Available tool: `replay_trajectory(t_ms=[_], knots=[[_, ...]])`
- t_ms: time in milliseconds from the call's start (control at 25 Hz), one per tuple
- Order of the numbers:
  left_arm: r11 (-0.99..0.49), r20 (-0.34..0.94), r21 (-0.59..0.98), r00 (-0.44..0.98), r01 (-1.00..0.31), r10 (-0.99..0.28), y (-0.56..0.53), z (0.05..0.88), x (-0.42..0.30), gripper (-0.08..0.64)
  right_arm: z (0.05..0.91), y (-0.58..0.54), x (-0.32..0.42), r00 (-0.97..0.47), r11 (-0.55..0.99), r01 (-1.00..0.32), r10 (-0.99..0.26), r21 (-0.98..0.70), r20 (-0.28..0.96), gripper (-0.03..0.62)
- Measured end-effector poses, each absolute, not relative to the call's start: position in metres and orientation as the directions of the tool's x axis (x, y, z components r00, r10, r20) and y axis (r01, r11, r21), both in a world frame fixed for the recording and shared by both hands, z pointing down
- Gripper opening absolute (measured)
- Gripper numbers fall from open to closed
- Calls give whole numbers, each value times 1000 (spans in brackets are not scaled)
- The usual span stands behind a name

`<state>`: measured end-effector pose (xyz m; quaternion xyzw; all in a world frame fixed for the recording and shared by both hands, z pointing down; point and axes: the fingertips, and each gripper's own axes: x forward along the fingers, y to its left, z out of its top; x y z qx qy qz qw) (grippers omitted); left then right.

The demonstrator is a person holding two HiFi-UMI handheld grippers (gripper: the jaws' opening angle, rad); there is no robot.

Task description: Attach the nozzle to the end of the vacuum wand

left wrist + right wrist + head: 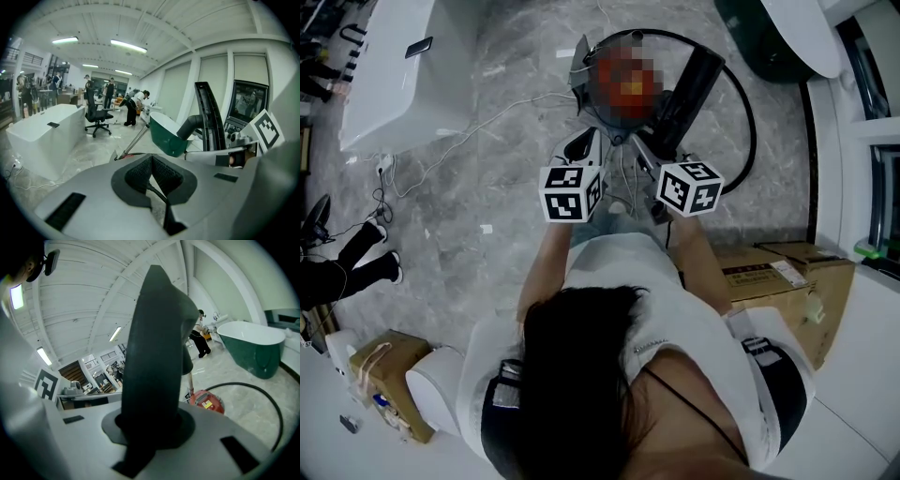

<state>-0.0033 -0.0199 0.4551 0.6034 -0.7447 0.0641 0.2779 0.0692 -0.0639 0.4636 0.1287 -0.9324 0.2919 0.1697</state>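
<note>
My left claw (151, 176) is closed, pads together. The wand (135, 143) lies ahead of it, slanting up to the right. My right claw (152, 427) is clamped on the upright nozzle (157, 348), which I judge must travel left onto the wand's tip.

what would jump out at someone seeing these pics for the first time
The black nozzle dominates the right gripper view, standing up between the closed jaws of the right hand-held gripper. Behind it on the marble floor sits a red vacuum canister with a black hose looping round to the right. A dark green bathtub stands at the far right.
</note>
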Motion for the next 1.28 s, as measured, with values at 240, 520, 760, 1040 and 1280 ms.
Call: replay_trajectory(t_ms=[240,520,760,1040,1280], knots=[[285,496,237,-137,-929,-858,-23,457,-7,3,465,-71,72,-907,800,-335,-131,-498,400,64],[278,490,231,-135,-932,-861,-34,458,-12,3,468,-81,67,-906,798,-340,-137,-497,400,64],[256,483,220,-123,-941,-867,-52,456,-16,3,465,-94,60,-908,796,-345,-150,-497,391,64],[214,482,201,-94,-956,-871,-71,456,-29,3,462,-106,42,-906,791,-358,-166,-496,390,64],[162,473,188,-55,-969,-879,-97,453,-49,3,460,-129,25,-896,774,-392,-199,-498,396,63]])
